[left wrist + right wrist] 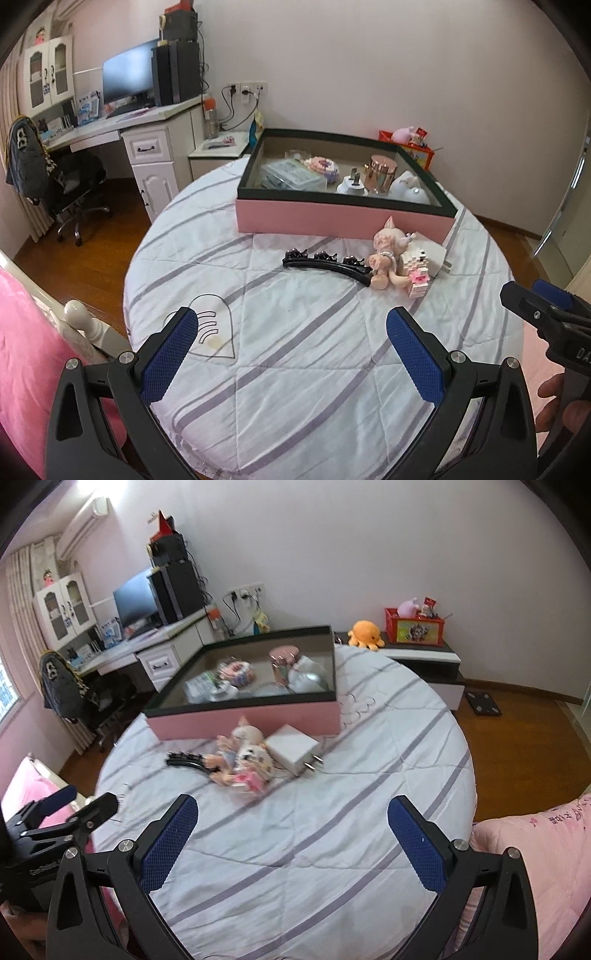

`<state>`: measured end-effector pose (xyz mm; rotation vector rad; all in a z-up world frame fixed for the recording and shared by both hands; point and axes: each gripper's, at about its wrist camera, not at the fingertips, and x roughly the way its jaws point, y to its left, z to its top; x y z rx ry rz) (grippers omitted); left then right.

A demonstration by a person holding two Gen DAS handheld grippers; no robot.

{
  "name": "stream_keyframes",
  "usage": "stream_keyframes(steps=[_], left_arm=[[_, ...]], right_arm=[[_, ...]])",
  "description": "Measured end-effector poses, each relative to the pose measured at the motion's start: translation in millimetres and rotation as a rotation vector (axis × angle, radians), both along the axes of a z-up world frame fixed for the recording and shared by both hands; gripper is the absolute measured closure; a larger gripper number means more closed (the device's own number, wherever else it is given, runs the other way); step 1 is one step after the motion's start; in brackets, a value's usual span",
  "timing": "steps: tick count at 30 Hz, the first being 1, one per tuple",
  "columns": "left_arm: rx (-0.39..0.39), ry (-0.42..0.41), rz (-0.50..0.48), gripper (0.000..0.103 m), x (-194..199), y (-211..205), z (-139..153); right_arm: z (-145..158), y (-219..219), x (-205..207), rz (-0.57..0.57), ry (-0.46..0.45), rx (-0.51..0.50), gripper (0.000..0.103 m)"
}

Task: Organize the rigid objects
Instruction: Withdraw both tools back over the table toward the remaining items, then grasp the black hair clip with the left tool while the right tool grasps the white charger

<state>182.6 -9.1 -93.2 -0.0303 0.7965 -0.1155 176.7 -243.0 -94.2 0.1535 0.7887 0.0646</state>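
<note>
On the striped round worktop (pixel 295 369), 2 empty tools are being held wide open, the black hair comb (pixel 327 263) lying ahead beside the pink box (pixel 332 218), long axis crosswise, likely nearer the left tool (pixel 291 354) than the right tool (pixel 291 834).

The pink box (pixel 343 221) with a dark rim sits on a round bed (pixel 295 369) covered in a white, grey-striped sheet. Inside the box are a copper jar (pixel 380 171), a white plug (pixel 351 184), a pastel beaded piece (pixel 325 166) and a clear packet (pixel 291 175). Just in front of the box lie a black hair clip (pixel 325 264), a pink doll (pixel 386 258), a small block model (pixel 417 271) and a white charger (pixel 437 254), crowded together. Nearer the camera than the box, the left gripper (pixel 291 332) hangs above the sheet, fingers spread wide. The right gripper (pixel 546 314) shows at the frame's right edge.
</note>
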Motion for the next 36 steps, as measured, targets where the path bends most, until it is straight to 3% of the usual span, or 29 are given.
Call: stream_keyframes(steps=[14,19,33,36], left_arm=[[0.035,0.131,-0.082,0.0,73,-28,-53],[0.081,0.162,-0.103,0.0,94,-40,-69],[0.082,0.16,-0.12,0.0,119,-39,-70],[0.072,0.156,-0.132,0.006,125,-38,-69]], right_arm=[[-42,-22,52,-0.004,0.11,-0.053,0.0],[-54,-21,71,0.012,0.14,-0.066,0.0],[-66,0,108,0.138,0.152,-0.16,0.0],[-67,2,113,0.155,0.146,-0.154,0.007]])
